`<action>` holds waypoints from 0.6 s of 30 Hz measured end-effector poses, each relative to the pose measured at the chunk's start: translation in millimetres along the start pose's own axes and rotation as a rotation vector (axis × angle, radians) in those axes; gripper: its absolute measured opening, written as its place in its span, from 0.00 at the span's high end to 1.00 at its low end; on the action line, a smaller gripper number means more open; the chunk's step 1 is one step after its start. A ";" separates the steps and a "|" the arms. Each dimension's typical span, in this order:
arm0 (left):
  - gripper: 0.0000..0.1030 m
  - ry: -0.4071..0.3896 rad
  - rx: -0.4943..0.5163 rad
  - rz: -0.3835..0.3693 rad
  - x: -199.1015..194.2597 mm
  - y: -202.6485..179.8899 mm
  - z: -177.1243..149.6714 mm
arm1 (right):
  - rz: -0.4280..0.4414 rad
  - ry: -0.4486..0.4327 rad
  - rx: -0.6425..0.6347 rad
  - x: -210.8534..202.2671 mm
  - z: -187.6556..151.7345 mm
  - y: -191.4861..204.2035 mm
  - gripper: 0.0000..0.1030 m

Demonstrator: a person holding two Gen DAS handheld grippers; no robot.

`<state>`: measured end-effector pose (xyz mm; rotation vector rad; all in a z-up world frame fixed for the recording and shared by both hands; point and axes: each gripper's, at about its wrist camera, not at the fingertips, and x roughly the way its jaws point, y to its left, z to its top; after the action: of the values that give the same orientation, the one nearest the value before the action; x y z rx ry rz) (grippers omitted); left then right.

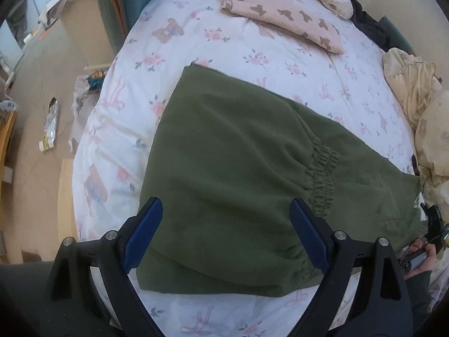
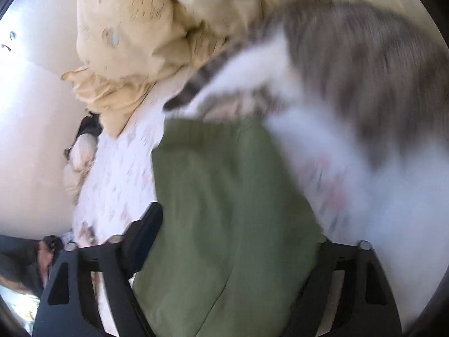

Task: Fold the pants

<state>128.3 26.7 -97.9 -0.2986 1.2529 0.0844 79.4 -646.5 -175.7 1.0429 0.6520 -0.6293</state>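
Observation:
The green pants [image 1: 238, 168] lie folded on the floral bed sheet [image 1: 118, 129], with elastic cuffs [image 1: 322, 174] on top toward the right. My left gripper [image 1: 226, 213] is open, its blue pads [image 1: 146, 230] spread wide just above the near part of the pants. In the right wrist view the pants [image 2: 224, 210] fill the space between the fingers of my right gripper [image 2: 238, 224], which is open; its right finger is hidden behind cloth and blur. The right gripper and the hand holding it also show at the left wrist view's right edge [image 1: 433, 224].
A grey and white cat [image 2: 350, 84], blurred, stands on the bed at the pants' far end. A beige duvet [image 2: 146, 42] is bunched behind it. A pink bear-print cloth [image 1: 283, 19] lies at the bed's far side. The floor with litter [image 1: 50, 123] is to the left.

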 end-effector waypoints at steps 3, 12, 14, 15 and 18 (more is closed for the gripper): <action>0.13 0.007 -0.019 -0.021 0.6 -0.6 6.5 | -0.038 0.029 -0.017 2.1 6.1 -3.2 0.88; 0.13 0.008 -0.112 -0.132 -14.7 14.0 11.8 | 0.090 -0.115 -0.254 -68.4 -7.0 55.4 0.98; 0.13 -0.001 -0.145 -0.151 -20.1 19.6 11.8 | 0.163 -0.111 -0.373 -85.7 -23.3 89.0 0.98; 0.13 -0.005 -0.156 -0.160 -22.2 20.8 12.2 | 0.229 -0.104 -0.486 -101.1 -43.3 117.4 0.98; 0.13 -0.016 -0.174 -0.181 -29.3 24.3 13.9 | 0.389 0.017 -0.722 -124.1 -107.5 178.5 0.98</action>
<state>126.4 56.7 -70.6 -0.5596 1.1992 0.0402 110.3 -462.5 -20.7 0.4705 0.6010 -0.0225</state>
